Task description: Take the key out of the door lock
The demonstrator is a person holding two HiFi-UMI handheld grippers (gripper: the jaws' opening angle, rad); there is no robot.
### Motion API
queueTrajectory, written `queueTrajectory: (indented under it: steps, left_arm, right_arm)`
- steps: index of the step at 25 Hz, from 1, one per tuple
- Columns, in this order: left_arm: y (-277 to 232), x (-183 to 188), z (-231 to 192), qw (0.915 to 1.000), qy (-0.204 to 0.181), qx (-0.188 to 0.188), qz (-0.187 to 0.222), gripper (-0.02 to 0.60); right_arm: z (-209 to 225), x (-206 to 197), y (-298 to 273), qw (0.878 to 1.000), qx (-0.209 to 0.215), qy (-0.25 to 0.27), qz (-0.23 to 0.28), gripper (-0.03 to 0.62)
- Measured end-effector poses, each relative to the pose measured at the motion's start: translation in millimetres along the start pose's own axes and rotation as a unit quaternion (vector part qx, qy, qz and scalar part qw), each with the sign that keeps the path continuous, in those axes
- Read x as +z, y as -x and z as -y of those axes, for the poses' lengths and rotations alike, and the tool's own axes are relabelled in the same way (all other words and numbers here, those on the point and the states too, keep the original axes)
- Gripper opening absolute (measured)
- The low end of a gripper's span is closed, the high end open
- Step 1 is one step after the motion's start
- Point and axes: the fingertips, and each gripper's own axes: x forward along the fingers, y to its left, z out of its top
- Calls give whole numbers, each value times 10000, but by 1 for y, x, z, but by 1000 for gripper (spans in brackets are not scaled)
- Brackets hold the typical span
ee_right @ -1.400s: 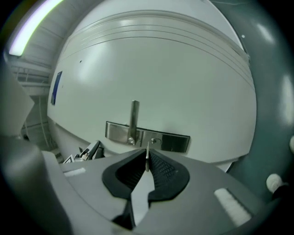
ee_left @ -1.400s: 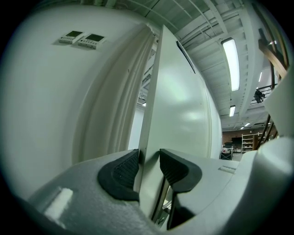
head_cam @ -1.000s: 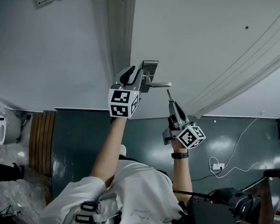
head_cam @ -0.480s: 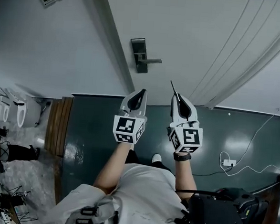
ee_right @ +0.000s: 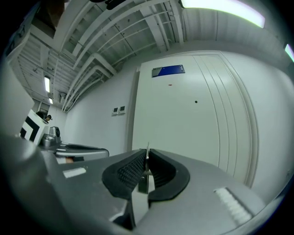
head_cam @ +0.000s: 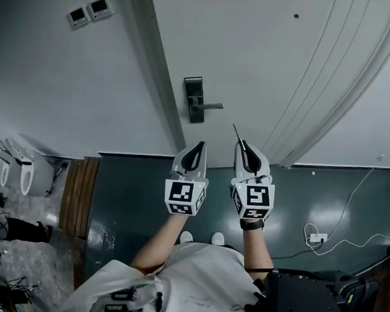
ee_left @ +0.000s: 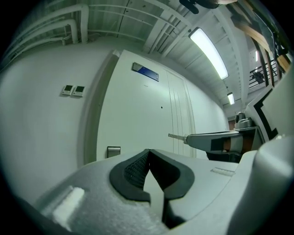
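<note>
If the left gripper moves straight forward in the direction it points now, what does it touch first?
Probably the white door, on its flat face a little right of the lock plate. Nothing shows between the left gripper and the door, though how far away the door is I cannot judge.

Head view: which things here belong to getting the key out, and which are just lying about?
Job: key, clamped in right gripper; door lock; door; left gripper, shut, empty.
Lying about: wall control panels; white socket with cable on the floor; black box.
</note>
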Motion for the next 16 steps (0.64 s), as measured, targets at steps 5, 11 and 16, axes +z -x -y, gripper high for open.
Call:
queueTrajectory:
  steps: [5,11,16]
  left_arm:
    - [6,-3,-18,10000,21,-80,5,2]
    - [15,7,-50,9999,42,-26,97,2]
    - [26,5,-72,9999,42,-23,95,2]
  right_arm:
    - [-15,-6,-9,9999,-65,-62,-78,28]
    - [-42,6,-24,9999,-67,78,42,29]
    - [-63,-1,-34,9994,-247,184,-135,29]
